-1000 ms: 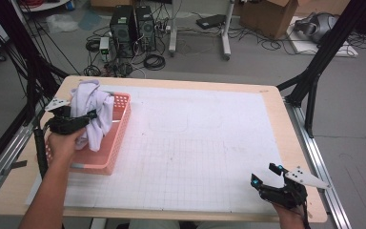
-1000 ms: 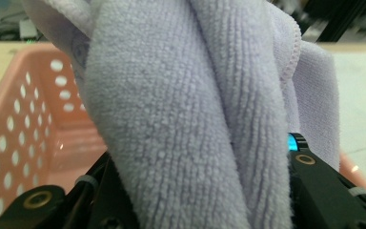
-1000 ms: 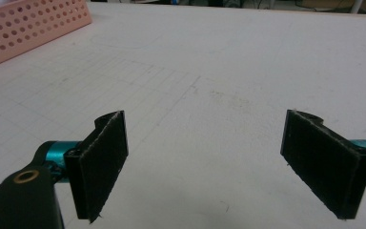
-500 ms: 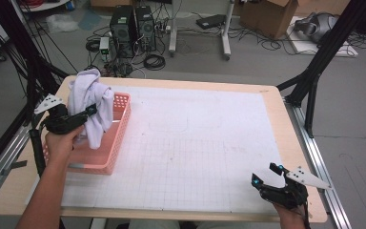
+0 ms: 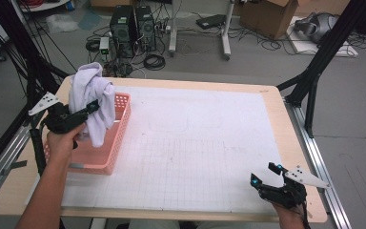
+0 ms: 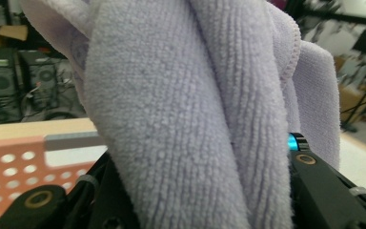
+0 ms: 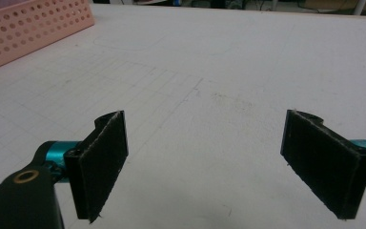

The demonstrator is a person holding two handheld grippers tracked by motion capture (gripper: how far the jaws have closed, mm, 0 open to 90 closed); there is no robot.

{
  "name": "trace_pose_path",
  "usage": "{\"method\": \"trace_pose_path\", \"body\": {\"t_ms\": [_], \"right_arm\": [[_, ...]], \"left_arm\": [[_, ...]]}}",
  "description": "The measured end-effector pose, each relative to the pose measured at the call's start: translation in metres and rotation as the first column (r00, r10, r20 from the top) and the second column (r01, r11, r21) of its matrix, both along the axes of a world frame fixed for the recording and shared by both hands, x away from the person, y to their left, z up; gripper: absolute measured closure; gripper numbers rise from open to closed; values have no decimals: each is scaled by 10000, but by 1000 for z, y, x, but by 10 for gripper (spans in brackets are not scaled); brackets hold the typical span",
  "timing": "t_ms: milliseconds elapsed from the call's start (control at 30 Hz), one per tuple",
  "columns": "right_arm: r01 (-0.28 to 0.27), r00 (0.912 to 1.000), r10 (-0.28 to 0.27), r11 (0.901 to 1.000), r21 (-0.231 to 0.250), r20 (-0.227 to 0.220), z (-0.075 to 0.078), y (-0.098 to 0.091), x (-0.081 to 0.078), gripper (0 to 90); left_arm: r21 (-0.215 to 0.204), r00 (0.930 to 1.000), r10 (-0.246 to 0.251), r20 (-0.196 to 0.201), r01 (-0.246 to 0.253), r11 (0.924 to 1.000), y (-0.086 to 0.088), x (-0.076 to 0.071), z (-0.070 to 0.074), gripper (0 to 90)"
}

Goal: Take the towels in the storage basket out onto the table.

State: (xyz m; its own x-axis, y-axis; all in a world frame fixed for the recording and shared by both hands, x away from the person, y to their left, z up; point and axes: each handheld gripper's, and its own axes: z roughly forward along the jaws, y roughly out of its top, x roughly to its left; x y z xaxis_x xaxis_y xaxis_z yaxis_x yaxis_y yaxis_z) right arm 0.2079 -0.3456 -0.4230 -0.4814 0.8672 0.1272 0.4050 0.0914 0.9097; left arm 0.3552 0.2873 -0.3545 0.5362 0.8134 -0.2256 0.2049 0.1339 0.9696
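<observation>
High view: we record the left gripper raised above the pink basket at the table's left side, clamped on a pale lilac towel. We note the towel bunched over the jaws, its long axis running up and down, with the lower end hanging inside the basket's footprint, just above the basket floor. We judge the open mat on the table lies to that gripper's right, so any laying-out would carry the cloth rightward over the basket's rim. We find the right gripper low at the near right corner, well apart from the cloth and empty; the left hand is plainly the nearer one

Left gripper view: we see the towel draped thick between the two black jaws, folds running vertically, the grip taken on its bunched middle. We see the perforated wall of the basket below and to the left

Right gripper view: we see the right gripper with jaws standing wide apart, nothing between them, bare gridded table ahead. We see a corner of the basket far off at upper left
</observation>
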Motion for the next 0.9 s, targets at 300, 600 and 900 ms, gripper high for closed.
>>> {"method": "trace_pose_path", "body": {"t_ms": [300, 600, 900], "right_arm": [[-67, 10000, 67, 10000, 3, 17, 0, 2, 0, 148], [-145, 9999, 146, 9999, -46, 77, 0, 1, 1, 148], [-172, 9998, 172, 9998, -32, 96, 0, 3, 1, 148]], "left_arm": [[-98, 9920, -1022, 735, 1032, 9946, -12, -7, 16, 614], [221, 9408, -3088, 1399, 3088, 9509, -61, -12, 34, 613], [716, 8920, -4326, 1313, 4267, 9016, -116, -17, 30, 612]]}}
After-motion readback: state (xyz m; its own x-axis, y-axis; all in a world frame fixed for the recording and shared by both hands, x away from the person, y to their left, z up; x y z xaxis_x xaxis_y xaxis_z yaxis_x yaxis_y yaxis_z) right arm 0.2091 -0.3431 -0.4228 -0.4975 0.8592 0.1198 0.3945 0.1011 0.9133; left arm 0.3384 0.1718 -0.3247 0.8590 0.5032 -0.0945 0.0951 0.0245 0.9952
